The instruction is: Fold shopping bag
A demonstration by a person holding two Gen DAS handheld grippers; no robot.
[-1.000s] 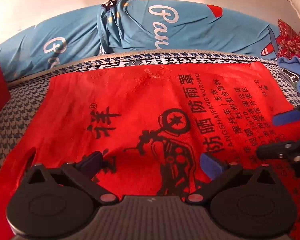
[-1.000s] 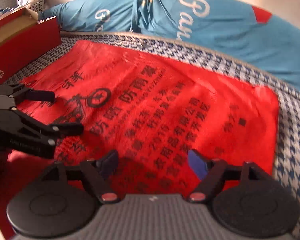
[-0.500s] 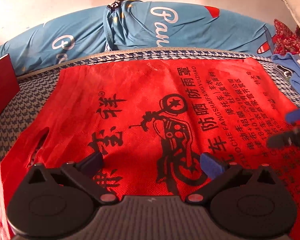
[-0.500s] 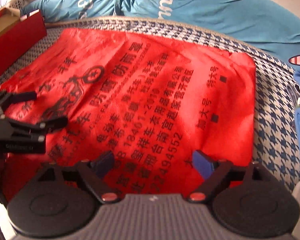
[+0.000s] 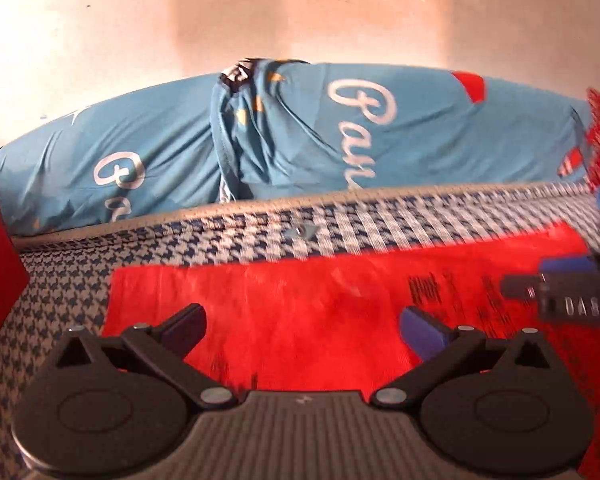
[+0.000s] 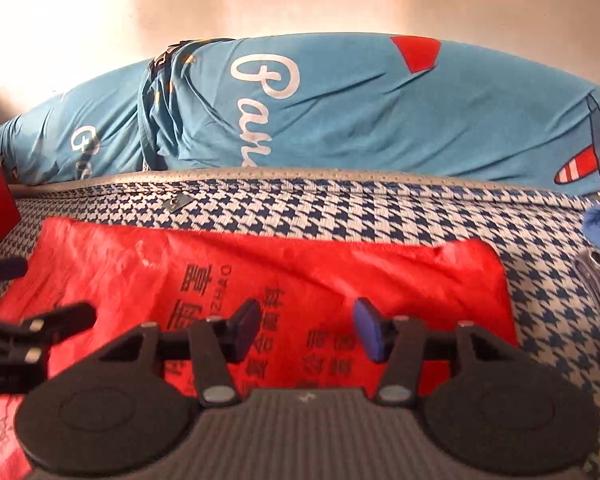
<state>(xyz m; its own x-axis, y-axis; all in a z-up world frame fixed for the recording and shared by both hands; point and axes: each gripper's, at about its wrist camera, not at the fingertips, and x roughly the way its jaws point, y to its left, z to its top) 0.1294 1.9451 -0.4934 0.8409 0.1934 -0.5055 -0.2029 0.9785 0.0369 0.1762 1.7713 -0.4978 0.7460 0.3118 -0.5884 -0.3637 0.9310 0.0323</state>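
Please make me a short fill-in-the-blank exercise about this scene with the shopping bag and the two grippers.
1. The shopping bag is coloured ____.
2. It lies on a cloth with a blue and ____ houndstooth pattern.
3. Behind the cloth lies blue bedding with ____ lettering.
4. The jaws of the left gripper stand ____.

Missing words: red; white; white; open

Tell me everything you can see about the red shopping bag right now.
The red shopping bag is a thin, crinkly sheet, plastic or non-woven by its look, printed with black Chinese characters. It lies mostly flat, wrinkled, on a blue-and-white houndstooth cover, its far edge short of the blue pillows. Both grippers sit over its near part; the right gripper has just been closing, bag below its fingers, no grip visible. Handles aren't in view.
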